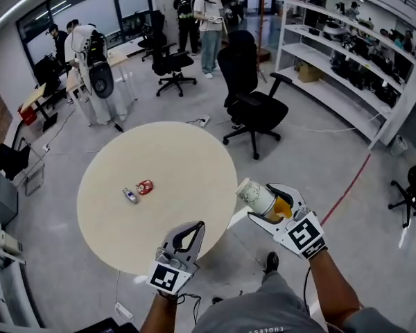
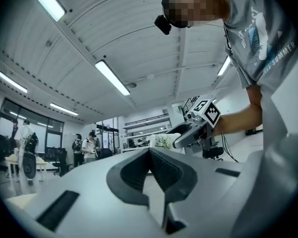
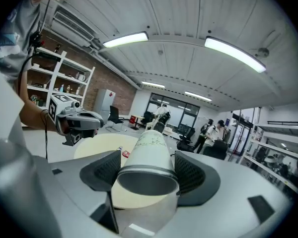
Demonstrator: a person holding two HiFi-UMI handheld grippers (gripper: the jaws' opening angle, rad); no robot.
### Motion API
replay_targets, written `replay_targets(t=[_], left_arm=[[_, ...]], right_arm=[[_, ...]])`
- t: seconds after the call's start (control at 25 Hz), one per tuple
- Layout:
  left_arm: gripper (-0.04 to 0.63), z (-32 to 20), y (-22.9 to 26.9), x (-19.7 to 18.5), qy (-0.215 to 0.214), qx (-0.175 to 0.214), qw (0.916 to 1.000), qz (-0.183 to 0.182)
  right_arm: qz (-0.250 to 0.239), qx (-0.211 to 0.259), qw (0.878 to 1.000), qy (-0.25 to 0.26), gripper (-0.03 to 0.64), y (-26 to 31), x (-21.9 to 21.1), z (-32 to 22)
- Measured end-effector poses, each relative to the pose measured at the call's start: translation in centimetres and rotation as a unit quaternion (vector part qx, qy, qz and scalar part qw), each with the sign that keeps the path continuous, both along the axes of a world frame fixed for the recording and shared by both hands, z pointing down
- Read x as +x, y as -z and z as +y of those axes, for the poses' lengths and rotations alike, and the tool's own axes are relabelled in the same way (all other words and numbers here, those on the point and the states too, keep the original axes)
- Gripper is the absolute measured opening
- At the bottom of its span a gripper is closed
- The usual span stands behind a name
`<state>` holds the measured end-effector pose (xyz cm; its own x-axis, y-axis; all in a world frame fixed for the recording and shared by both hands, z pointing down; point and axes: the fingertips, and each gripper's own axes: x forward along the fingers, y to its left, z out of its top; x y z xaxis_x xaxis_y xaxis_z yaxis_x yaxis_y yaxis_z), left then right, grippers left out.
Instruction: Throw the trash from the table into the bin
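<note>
Now my right tool (image 1: 269,207) clamps the paper cup (image 1: 253,194) clear of the counter (image 1: 180,158) for binning; left tool (image 1: 196,227) closed, empty.

**Readable print: two words, both on the person's shirt**

In the head view, "ENDLESS" runs in small pale capitals across the grey shirt (image 1: 263,318), at the 6 o'clock edge of the frame. In the left gripper view the same shirt (image 2: 260,38) shows "SUMMER" in pale capitals at about 2 o'clock, beside a blue graphic with no legible lettering. The paper cup (image 1: 255,195) (image 3: 148,152) carries a green pattern and thin scribbled lines, too small and blurred to read as words. On the counter (image 1: 187,158), the red wrapper (image 1: 145,186) and the small packet (image 1: 130,195) at its 8 o'clock side are printed, but too small to read.
</note>
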<state>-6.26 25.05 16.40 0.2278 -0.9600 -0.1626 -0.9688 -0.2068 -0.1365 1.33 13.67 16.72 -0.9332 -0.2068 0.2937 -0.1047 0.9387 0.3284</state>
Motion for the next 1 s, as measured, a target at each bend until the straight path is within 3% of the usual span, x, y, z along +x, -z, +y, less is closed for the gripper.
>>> replay_targets(t=[0.28, 0.52, 0.84, 1.0], left_arm=[[0.034, -14.9, -4.1, 11.5, -0.108, -0.037, 0.9934, -0.003], [0.034, -28.6, -8.8, 19.2, -0.161, -0.08, 0.9837, 0.007], [0.034, -46.6, -24.2, 23.0, -0.189, -0.152, 0.97, 0.017], [0.034, -51.6, -33.3, 23.9, -0.196, -0.18, 0.9635, 0.03]], right_arm=[[0.012, -0.034, 0.995, -0.089, 0.344, -4.4, 12.7, -11.3], [0.021, -0.095, 0.986, -0.136, 0.344, -10.4, 20.6, -23.0], [0.049, -0.167, 0.97, -0.169, 0.344, -26.8, 24.2, -39.4], [0.063, -0.202, 0.962, -0.174, 0.345, -36.1, 23.9, -43.9]])
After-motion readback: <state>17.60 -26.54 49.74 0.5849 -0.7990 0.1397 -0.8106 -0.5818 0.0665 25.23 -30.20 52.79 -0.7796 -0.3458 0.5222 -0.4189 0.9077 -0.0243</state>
